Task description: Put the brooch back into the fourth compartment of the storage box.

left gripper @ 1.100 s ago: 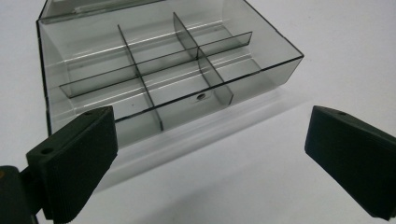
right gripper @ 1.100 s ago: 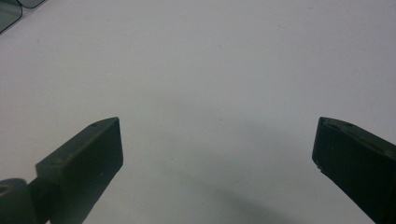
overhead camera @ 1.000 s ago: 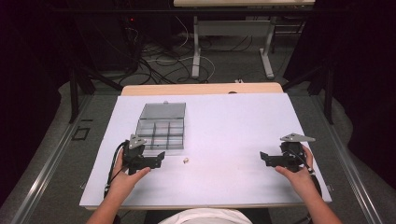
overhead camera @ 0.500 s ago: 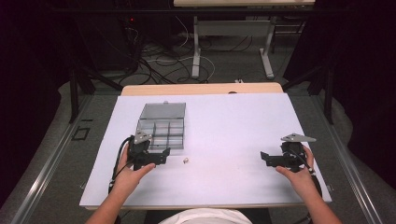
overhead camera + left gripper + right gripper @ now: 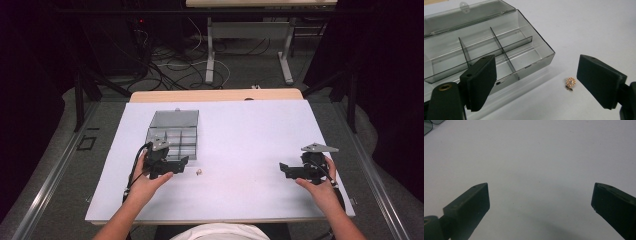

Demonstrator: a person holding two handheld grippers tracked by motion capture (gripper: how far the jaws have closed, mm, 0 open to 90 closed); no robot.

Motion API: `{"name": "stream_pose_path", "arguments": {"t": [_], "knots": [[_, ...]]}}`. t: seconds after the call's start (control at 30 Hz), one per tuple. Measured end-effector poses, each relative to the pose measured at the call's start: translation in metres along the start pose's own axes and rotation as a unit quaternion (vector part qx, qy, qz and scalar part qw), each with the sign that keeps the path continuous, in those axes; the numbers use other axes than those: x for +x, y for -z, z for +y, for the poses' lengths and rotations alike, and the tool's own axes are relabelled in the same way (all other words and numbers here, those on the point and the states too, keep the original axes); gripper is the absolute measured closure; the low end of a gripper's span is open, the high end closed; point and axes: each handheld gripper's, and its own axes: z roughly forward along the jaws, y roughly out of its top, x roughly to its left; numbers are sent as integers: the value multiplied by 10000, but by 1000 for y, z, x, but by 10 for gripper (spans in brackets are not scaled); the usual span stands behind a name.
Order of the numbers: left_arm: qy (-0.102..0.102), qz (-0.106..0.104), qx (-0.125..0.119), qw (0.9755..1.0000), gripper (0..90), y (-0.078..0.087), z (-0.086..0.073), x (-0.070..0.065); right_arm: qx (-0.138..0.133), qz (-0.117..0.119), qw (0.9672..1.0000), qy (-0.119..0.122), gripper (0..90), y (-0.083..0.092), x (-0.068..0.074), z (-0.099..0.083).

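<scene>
A small gold flower-shaped charm (image 5: 199,172) (image 5: 570,82) lies on the white table just in front of the clear grey compartment box (image 5: 172,134) (image 5: 541,46), whose lid is folded back. My left gripper (image 5: 179,167) (image 5: 536,61) hovers beside the box's near corner, pointing toward the charm. Its jaws have just been closing but still stand wide apart with nothing pressed between them; the charm sits on the table ahead, close to the right jaw. Far off on the right side of the table, my right gripper (image 5: 283,170) (image 5: 540,187) is open over bare table.
The white table sheet (image 5: 250,130) spreads between the two grippers. The box compartments I can see hold nothing. A wooden table edge (image 5: 215,95) runs behind the sheet, with cables and desk legs on the floor beyond. A corner of the box (image 5: 429,125) shows in the right gripper view.
My left gripper has shifted right and slightly away from me, closer to the charm, and its jaws look a little narrower. The right gripper has stayed still.
</scene>
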Motion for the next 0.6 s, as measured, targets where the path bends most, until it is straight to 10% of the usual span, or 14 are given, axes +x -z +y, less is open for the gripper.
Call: {"name": "stream_pose_path", "arguments": {"t": [0.6], "knots": [[-78, -139, 96, 9998, 217, -12, 10, -7, 30, 16, 10000, 2, 17, -2, -1, -1]]}}
